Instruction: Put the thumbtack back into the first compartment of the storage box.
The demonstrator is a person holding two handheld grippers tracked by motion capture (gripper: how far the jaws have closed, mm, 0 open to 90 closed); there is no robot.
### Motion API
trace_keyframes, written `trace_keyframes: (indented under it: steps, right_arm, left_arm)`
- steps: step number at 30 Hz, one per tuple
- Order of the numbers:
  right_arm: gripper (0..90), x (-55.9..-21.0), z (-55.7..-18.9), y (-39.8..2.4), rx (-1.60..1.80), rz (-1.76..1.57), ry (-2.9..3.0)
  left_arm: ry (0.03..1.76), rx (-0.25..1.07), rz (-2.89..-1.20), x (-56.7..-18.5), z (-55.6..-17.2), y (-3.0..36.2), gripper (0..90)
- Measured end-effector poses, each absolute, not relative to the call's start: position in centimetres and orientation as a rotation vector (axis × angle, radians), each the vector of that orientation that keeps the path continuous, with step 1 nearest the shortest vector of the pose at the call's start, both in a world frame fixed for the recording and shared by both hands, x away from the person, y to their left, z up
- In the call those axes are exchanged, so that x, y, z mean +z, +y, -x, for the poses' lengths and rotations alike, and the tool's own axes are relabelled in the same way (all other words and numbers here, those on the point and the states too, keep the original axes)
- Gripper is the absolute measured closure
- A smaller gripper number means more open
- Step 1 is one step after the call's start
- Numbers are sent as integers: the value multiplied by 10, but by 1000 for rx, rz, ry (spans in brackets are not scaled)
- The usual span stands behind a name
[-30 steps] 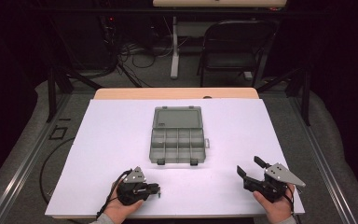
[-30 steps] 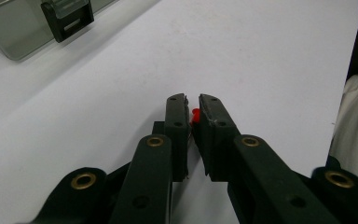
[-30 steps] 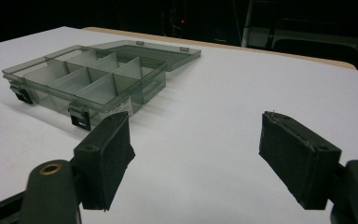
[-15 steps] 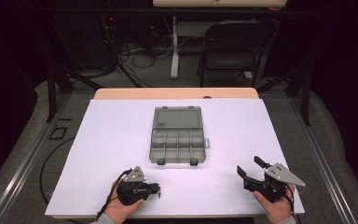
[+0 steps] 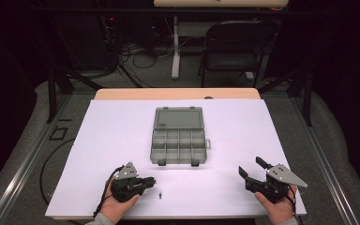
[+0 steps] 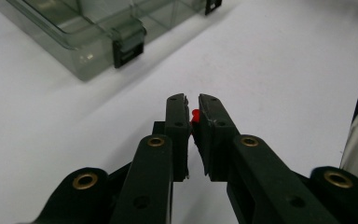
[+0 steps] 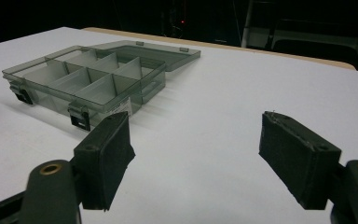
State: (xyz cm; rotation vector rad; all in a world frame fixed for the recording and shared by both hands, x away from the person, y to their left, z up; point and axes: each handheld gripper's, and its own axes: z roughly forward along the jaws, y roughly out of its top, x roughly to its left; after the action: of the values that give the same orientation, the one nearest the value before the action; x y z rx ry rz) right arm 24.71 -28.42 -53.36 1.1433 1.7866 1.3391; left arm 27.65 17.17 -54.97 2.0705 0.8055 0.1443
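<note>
table: the big white-topped table [image 5: 98, 140] carried everything, with a strip of bare wood showing along its far edge.

organizer box: a smoky-grey, see-through plastic compartment box [image 5: 178, 145] sat mid-table with its lid [image 5: 178, 118] folded flat back on the far side and two small black latches [image 6: 128, 46] on the near wall. It looked stiff and light but slick, so I'd guess it would skate on the sheet if nudged. Best hold would be a side wall or the front rim beside a latch, not the thin dividers (those looked like they'd flex or crack).

right gripper: the black two-jaw right gripper [image 5: 253, 169] rested near the table's near right corner, jaws spread wide with nothing between them, pointing toward the box and well apart from it.

left gripper: the black two-jaw left gripper [image 5: 151, 180] sat at the near left, jaws nearly together, pinching a tiny red piece [image 6: 195, 115] between the pad tips. Too small to say what it was. It would be hard, featherweight and easy to flick out, I reckon, so a steady squeeze mattered.

small dark bit: a tiny dark screw-like bit [image 5: 160, 195] lay loose on the table just beside the left gripper. It would need a fingertip-only pinch from above.
</note>
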Motion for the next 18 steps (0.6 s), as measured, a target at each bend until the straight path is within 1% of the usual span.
trace_keyframes:
  steps: [9,12,18]
  right_arm:
    - [243,-534,-247,-284,1340,-1143,1787]
    - [243,-534,-247,-284,1340,-1142,1788]
    - [243,-534,-248,-284,1334,-1143,1789]
  left_arm:
    - [845,236,-1972,-541,-275,185,828]
    - [848,247,-1958,-539,-275,187,829]
    - [855,220,-1930,-535,-280,187,829]
